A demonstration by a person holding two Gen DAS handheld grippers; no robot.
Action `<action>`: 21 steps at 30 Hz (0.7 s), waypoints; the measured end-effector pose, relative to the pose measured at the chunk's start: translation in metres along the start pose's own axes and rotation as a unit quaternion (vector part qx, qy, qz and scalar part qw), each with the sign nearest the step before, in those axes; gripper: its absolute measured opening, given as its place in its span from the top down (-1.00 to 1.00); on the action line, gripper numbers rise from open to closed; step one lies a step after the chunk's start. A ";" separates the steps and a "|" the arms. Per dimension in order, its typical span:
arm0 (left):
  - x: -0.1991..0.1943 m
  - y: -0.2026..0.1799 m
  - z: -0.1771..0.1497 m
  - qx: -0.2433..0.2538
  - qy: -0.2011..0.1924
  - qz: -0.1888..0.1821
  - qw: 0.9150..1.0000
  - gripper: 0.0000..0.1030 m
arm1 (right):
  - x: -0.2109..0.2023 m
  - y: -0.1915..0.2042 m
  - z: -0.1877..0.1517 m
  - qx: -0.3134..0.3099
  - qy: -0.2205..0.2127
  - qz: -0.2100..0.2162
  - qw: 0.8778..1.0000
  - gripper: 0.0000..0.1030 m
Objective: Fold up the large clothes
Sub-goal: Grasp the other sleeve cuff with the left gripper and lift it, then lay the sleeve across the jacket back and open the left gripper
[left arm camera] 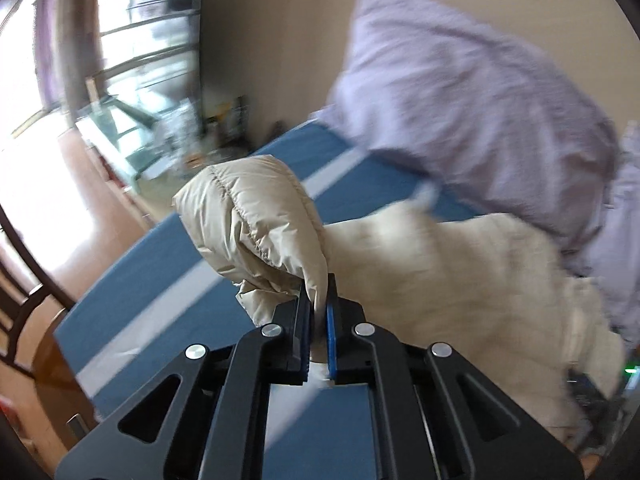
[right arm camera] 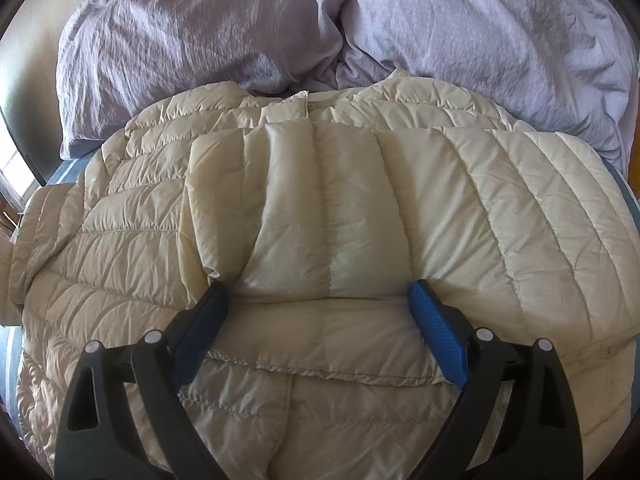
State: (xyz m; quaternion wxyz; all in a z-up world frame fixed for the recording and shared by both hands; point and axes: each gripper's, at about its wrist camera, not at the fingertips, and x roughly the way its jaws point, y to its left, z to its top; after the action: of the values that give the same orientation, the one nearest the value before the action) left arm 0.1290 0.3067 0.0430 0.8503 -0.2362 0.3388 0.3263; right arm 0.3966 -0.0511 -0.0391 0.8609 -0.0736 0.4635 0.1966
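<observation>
A cream quilted puffer jacket [right arm camera: 320, 208] lies spread on the bed, with one sleeve folded across its body. My right gripper [right arm camera: 320, 300] is open, its blue-padded fingers [right arm camera: 438, 332] straddling the folded sleeve's cuff end and resting on the jacket. My left gripper [left arm camera: 319, 312] is shut on a bunched part of the same jacket [left arm camera: 256, 216] and holds it lifted above the bed; the rest of the jacket [left arm camera: 460, 280] trails to the right, blurred.
The bed has a blue sheet with a white stripe [left arm camera: 192, 256]. Lilac pillows [right arm camera: 200, 28] and bedding [right arm camera: 500, 40] lie behind the jacket. A lilac pillow [left arm camera: 472, 92] also shows in the left wrist view. A window [left arm camera: 24, 100] and a dark chair [left arm camera: 16, 312] stand left.
</observation>
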 end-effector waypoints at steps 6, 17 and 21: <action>-0.027 -0.077 -0.001 0.048 -0.007 -0.092 0.995 0.90 | 0.000 0.001 0.003 -0.007 0.017 -0.002 1.000 -0.79; -0.036 -0.201 -0.043 0.133 0.031 -0.200 0.970 0.90 | -0.052 -0.040 -0.009 0.009 -0.001 0.013 1.000 -0.84; -0.028 -0.246 -0.066 0.170 0.048 -0.213 0.961 0.90 | -0.067 -0.068 -0.019 0.021 -0.015 -0.004 1.000 -0.84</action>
State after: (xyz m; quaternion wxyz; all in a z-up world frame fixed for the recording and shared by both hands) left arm 0.2615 0.0879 0.0647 0.9104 -0.1704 0.3716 0.0640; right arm 0.3767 -0.1374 0.0015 0.8700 -0.0542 0.4539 0.1848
